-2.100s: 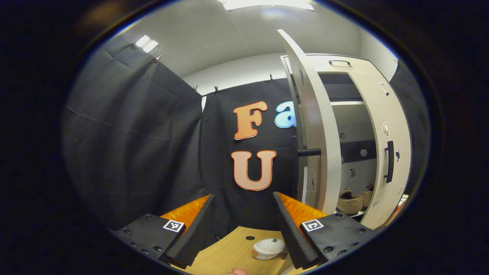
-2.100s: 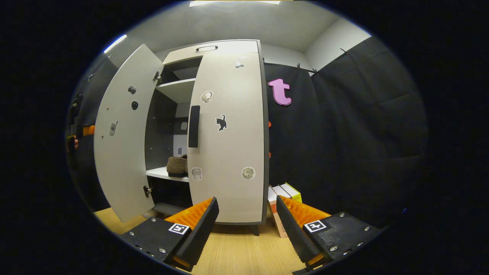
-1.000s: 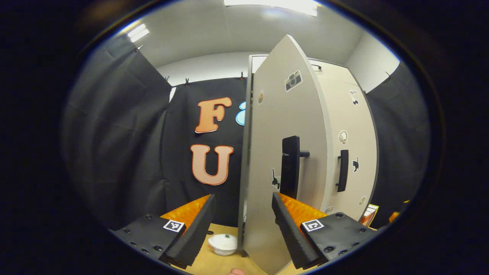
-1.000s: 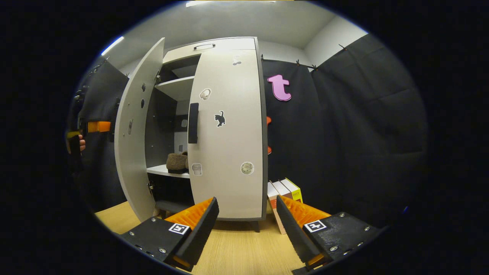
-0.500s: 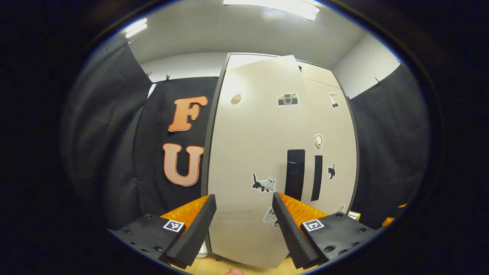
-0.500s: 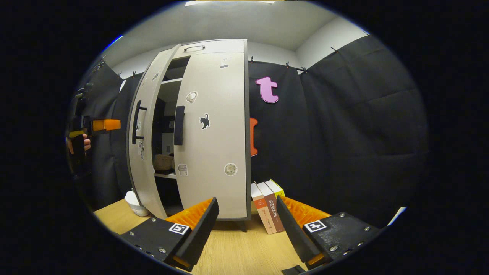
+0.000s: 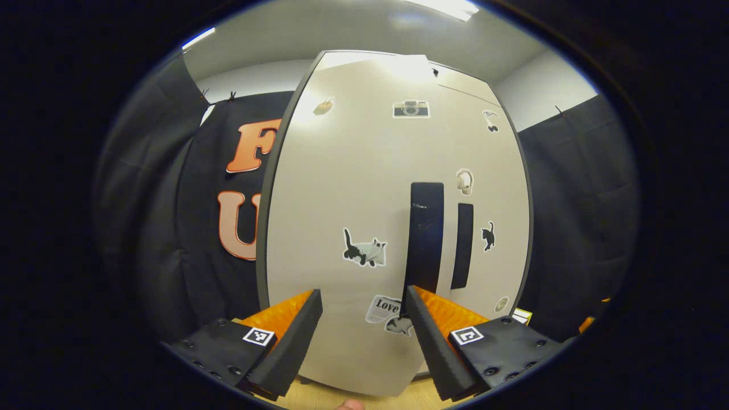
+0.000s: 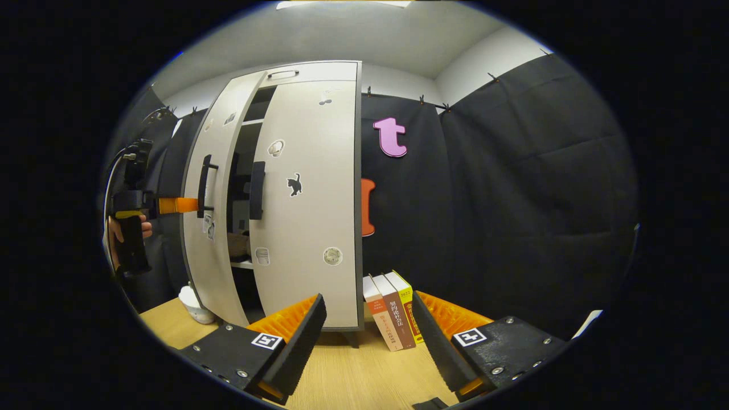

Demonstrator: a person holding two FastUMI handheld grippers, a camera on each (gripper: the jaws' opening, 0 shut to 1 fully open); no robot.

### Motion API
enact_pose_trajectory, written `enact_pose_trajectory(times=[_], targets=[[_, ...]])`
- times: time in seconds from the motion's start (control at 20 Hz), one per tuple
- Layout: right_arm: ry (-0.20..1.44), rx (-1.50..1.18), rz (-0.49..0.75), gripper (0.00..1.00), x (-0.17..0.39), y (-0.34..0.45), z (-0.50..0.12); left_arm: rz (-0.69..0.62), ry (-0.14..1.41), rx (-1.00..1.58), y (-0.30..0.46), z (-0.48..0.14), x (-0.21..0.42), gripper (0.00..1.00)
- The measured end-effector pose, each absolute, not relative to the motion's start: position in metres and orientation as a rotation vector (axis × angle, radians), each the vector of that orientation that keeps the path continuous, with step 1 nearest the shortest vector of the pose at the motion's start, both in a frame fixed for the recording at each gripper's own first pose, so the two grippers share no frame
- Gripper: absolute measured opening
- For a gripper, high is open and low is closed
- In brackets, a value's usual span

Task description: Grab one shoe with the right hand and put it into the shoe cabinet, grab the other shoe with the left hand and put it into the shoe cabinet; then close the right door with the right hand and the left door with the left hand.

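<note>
**Ana:** Right up against the shoe cabinet, the left claw faces the left door, fingers spread with nothing between them. From the right gripper view you can see it out on the far left, level with that door's handle.

**Ben:** And the door isn't home. A dark gap stands between it and the right door, which sits flush. Through the gap, a shoe on the shelf; I can't make out the second one.

**Ana:** So the push goes straight ahead, I'd say. The handle runs upright, just right of the claw's line.

**Ben:** Right claw?

**Ana:** Spread too, empty, low over the wooden surface, well back from the cabinet. Books lean beside the cabinet's foot, a white bowl sits by the left door, black cloth all round.
</note>
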State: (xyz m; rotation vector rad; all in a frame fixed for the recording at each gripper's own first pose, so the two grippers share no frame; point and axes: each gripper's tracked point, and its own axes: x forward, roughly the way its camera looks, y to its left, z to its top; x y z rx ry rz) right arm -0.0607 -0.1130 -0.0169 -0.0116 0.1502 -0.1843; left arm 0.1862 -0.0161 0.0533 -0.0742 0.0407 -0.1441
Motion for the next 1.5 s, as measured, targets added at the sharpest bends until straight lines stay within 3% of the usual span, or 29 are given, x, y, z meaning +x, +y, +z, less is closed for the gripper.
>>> enact_pose_trajectory(times=[0.45, 1.05, 1.5], targets=[[0.144, -0.005, -0.225, 0.93, -0.059, -0.126, -0.018, -0.154, 0.058, -0.059, -0.036, 0.046, 0.223, 0.96], [0.139, 0.004, -0.239, 0.93, -0.059, -0.131, -0.016, -0.145, 0.068, -0.091, -0.039, 0.041, 0.229, 0.96], [0.122, 0.003, -0.161, 0.93, -0.055, -0.105, -0.007, -0.158, 0.000, -0.076, -0.021, 0.075, 0.151, 0.96]])
